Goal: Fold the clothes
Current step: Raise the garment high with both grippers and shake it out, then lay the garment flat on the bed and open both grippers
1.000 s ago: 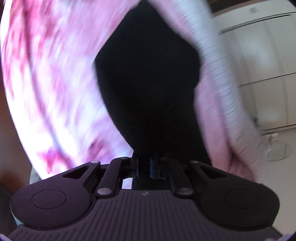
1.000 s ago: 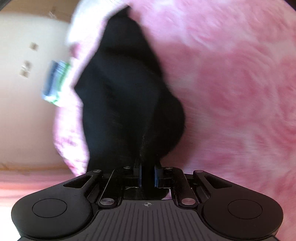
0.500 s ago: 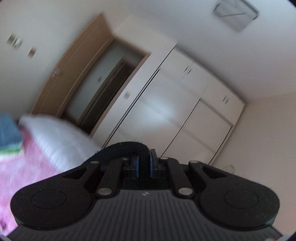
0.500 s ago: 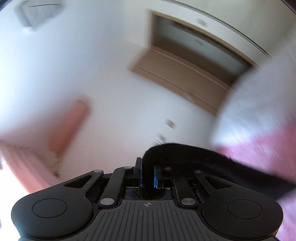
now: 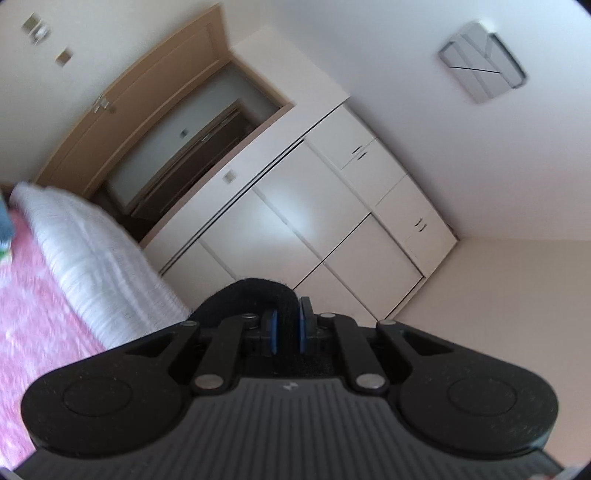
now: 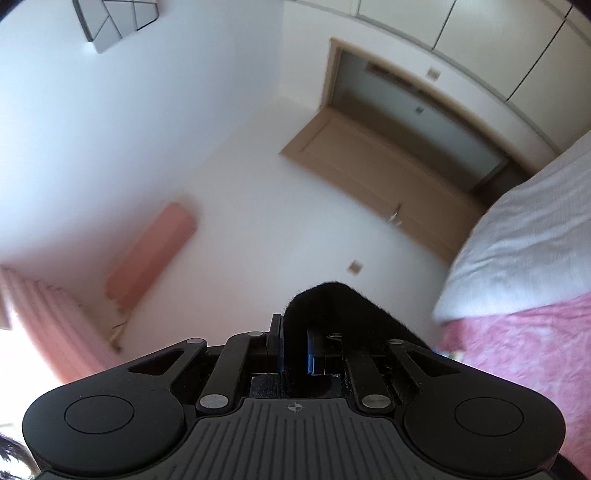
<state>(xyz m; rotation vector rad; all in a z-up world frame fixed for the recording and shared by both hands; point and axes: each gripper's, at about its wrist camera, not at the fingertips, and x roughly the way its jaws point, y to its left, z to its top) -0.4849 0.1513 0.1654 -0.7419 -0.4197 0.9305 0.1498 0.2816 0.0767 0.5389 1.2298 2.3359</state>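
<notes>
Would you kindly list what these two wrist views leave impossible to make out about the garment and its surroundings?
- Black garment: in both wrist views only the fold pinched in the left hand-held gripper and the right hand-held gripper shows; the rest hangs below the gripper bodies, so type and fold state are unknown.
- Blue item: left wrist view, cut off by the edge.
- Pink bedspread: left wrist view, blurred pattern.

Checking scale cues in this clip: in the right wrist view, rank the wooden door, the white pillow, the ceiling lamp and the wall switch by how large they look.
1. Wooden door and white pillow: alike in area, and the pillow is nearer the camera, so no ranking between them.
2. Ceiling lamp, cut off by the frame edge.
3. Wall switch.
</notes>
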